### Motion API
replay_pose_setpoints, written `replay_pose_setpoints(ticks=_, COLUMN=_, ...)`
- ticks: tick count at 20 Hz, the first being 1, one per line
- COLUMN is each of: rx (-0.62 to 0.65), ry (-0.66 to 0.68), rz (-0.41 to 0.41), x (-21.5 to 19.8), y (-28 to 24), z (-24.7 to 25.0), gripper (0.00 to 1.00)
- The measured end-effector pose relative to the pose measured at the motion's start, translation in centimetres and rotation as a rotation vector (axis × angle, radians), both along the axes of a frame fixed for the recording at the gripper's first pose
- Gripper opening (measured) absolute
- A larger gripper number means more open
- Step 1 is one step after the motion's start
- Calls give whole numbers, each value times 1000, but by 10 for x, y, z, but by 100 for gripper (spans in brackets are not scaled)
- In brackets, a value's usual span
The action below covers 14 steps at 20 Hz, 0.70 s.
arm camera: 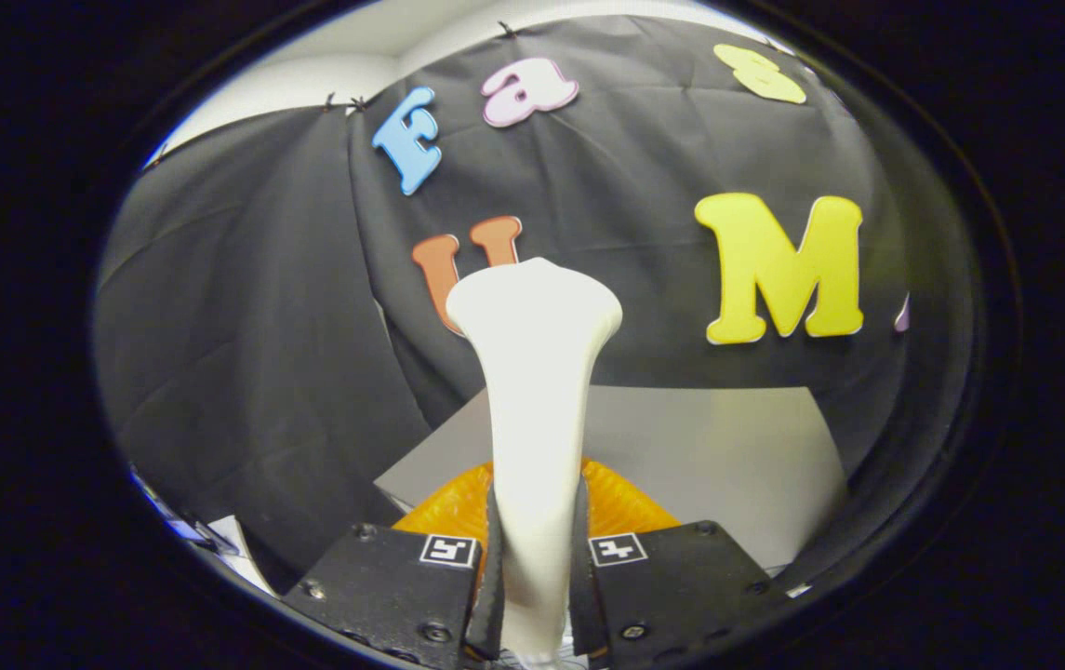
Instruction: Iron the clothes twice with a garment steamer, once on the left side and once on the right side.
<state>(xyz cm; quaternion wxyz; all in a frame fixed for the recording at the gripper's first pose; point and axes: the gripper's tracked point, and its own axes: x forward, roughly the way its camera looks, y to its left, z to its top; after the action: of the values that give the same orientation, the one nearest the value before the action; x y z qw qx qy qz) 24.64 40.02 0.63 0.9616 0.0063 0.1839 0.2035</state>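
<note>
A white garment steamer (533, 391) stands upright between my fingers, its narrow handle clamped by both pads and its wide head flaring out above them. My gripper (535, 558) is shut on that handle. An orange garment (620, 502) lies just beyond the fingers, on a grey table (727, 447), and the steamer hides its middle. The steamer's head is raised well above the cloth and faces the booth's back wall.
The grey table (727, 447) reaches back to the black cloth wall, with a bare stretch to the right of the orange garment. To the left the table's edge drops off against the side wall.
</note>
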Motion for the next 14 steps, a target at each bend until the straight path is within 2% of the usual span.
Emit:
replay_pose_setpoints(ticks=3, rx=29, ry=-38, rz=-12, x=-40, y=-38, z=16, gripper=31)
replay_pose_setpoints(ticks=14, rx=31, ry=-219, rz=-224, x=-133, y=-212, z=90, gripper=31)
